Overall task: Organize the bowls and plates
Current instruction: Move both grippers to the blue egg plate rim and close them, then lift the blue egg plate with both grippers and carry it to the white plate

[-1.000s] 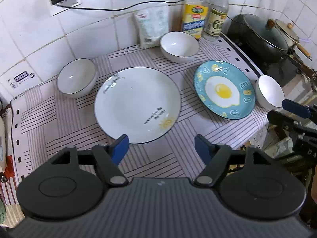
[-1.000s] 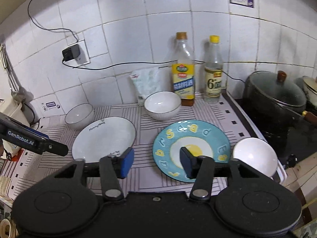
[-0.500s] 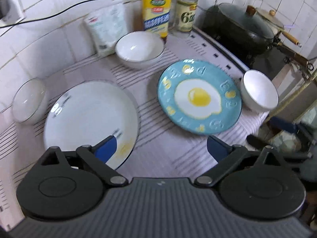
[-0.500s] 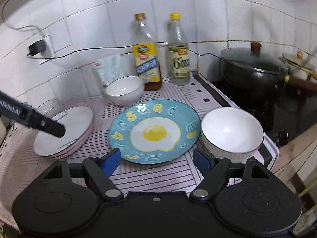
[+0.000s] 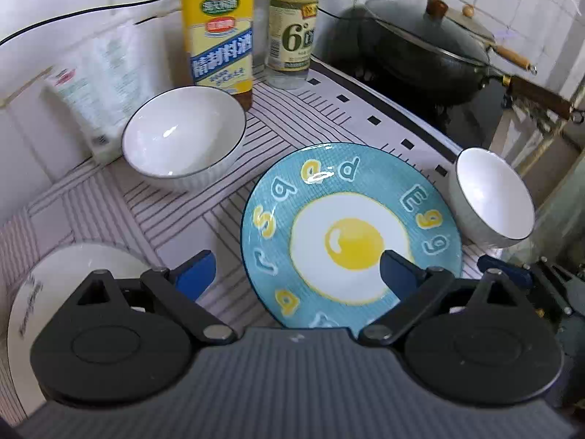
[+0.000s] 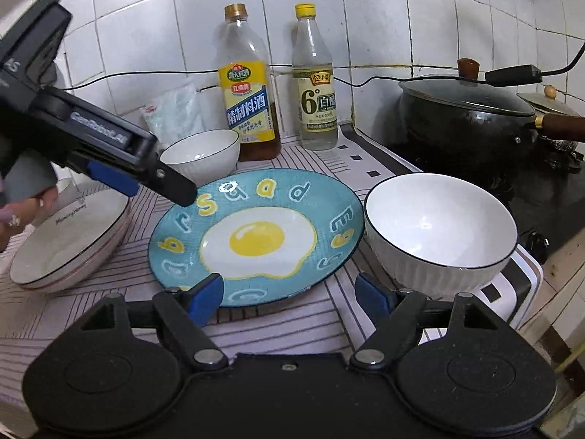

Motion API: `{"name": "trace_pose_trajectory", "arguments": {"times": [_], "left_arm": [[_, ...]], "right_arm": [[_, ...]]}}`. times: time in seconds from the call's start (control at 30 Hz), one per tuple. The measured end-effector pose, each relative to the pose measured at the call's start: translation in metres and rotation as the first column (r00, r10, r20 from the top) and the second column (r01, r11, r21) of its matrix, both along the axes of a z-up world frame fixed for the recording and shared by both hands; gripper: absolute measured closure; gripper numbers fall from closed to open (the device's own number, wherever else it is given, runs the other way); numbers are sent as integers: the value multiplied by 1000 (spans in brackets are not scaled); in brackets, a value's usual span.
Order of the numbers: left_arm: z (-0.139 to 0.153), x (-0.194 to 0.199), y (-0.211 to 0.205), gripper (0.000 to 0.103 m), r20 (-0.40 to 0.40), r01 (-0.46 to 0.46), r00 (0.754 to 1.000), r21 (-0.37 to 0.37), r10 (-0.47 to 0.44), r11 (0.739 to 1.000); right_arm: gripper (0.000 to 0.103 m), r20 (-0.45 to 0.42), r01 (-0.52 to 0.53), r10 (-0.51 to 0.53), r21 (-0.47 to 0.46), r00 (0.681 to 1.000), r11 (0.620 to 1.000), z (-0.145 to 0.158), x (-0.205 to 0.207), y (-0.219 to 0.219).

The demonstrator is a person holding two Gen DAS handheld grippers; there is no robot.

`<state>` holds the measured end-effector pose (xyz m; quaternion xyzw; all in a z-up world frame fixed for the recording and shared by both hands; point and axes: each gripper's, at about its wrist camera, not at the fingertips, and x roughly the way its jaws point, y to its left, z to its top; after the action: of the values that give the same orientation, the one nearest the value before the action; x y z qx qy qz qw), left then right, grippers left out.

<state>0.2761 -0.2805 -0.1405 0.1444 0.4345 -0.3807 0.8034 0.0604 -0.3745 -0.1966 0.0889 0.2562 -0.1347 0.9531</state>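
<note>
A blue plate with a fried-egg picture [image 5: 351, 234] [image 6: 256, 237] lies mid-counter. A white plate [image 5: 55, 285] [image 6: 69, 241] lies to its left. One white bowl [image 5: 182, 139] [image 6: 201, 153] stands behind, another white bowl [image 5: 493, 197] [image 6: 438, 226] to the plate's right at the counter edge. My left gripper [image 5: 296, 270] is open above the blue plate's near left rim; it also shows in the right wrist view [image 6: 146, 179]. My right gripper [image 6: 292, 292] is open and empty, just in front of the blue plate and the right bowl.
Two bottles [image 6: 248, 84] [image 6: 316, 80] and a white packet [image 6: 175, 109] stand against the tiled wall. A black lidded wok [image 6: 468, 117] sits on the stove at right. A striped cloth [image 5: 175, 212] covers the counter.
Both grippers moved right and closer to the counter, toward the blue plate and the right bowl. Both jaws opened wider. No dish has moved.
</note>
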Motion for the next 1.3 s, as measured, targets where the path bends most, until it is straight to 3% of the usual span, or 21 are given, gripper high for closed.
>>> {"name": "trace_pose_trajectory", "arguments": {"times": [0.13,0.27,0.33,0.5,0.57,0.63,0.7,0.87,1.23,1.3], "left_arm": [[-13,15,-13,8,15,37,999,32,-38,999],[-25,29,-15,16,-19,23,1000,42,-22,999],[-30,31,-18,39,-29,30,999,68,-28,997],[-43,38,-18,59,-95,8,995,106,2,994],[-46,43,-15,60,-120,-10,993,88,21,996],[-46,47,-13,69,-145,-29,989,79,40,996],[-45,49,-11,71,-153,-38,987,73,49,997],[-44,51,-8,74,-160,-51,985,57,60,997],[-39,53,-5,80,-198,-83,975,78,97,993],[-33,48,-4,81,-186,-80,978,98,97,992]], "right_arm": [[22,81,80,-92,137,992,987,-3,-1,-16],[32,80,163,-192,276,978,947,-7,1,-31],[34,76,175,-209,317,975,932,-9,4,-36],[43,62,162,-194,340,979,926,-15,14,-41],[50,52,165,-196,359,979,919,-18,17,-42],[67,28,165,-189,378,982,911,-22,18,-41],[81,12,186,-206,380,978,906,-25,17,-39],[82,33,213,-257,461,966,861,-32,11,-43],[82,-20,204,-217,428,976,881,-27,23,-46],[82,-13,196,-215,467,976,862,-25,20,-49]]}}
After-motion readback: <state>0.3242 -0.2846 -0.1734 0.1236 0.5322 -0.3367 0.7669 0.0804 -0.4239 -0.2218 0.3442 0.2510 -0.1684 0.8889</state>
